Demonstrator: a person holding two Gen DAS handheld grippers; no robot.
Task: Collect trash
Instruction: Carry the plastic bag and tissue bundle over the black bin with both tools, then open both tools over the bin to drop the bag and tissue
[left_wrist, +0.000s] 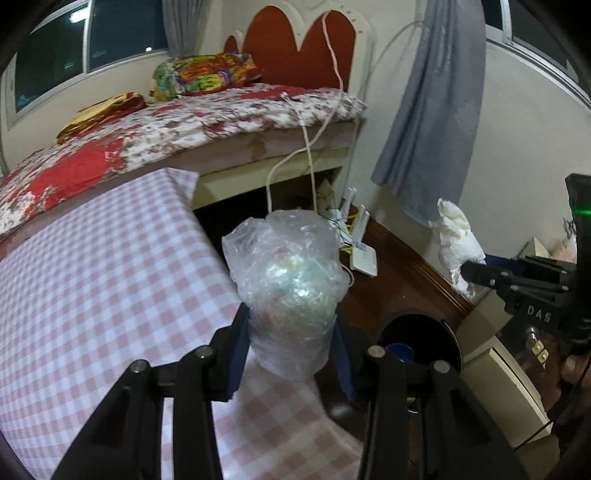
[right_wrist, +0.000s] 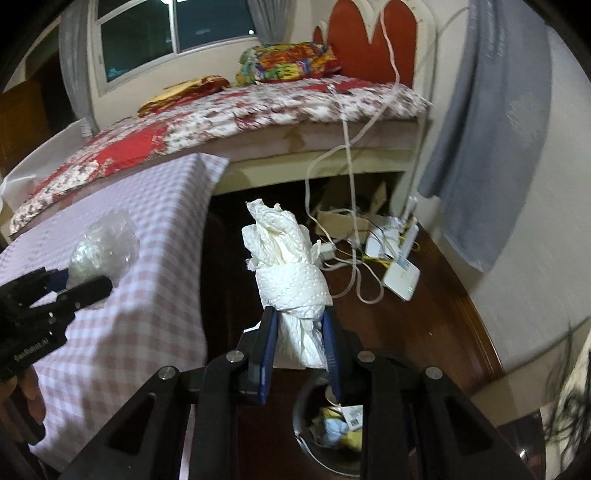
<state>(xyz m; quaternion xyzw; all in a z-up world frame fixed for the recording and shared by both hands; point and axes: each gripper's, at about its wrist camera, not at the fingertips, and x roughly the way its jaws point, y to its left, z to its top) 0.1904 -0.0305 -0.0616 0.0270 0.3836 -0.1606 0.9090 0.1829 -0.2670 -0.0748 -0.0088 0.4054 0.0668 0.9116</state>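
We saw a clear, crinkled, glossy plastic bag (left_wrist: 288, 280) at the centre of the left wrist frame, between matt black plastic claw (left_wrist: 291, 354) arms with blue pads. The tabletop (left_wrist: 92, 295) at left wore a matt checked cloth. In the right wrist frame, centre, the paper towel (right_wrist: 291, 280) looked dimpled, soft and crumpled. The floor (right_wrist: 406, 325) at right was polished dark wood.

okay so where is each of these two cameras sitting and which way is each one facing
Left wrist: on the left gripper, looking along its fingers at the clamped plastic bag; right gripper at right.
Right wrist: on the right gripper, facing its paper towel wad above the trash bin.
Shared: bed, checkered table, both grippers.
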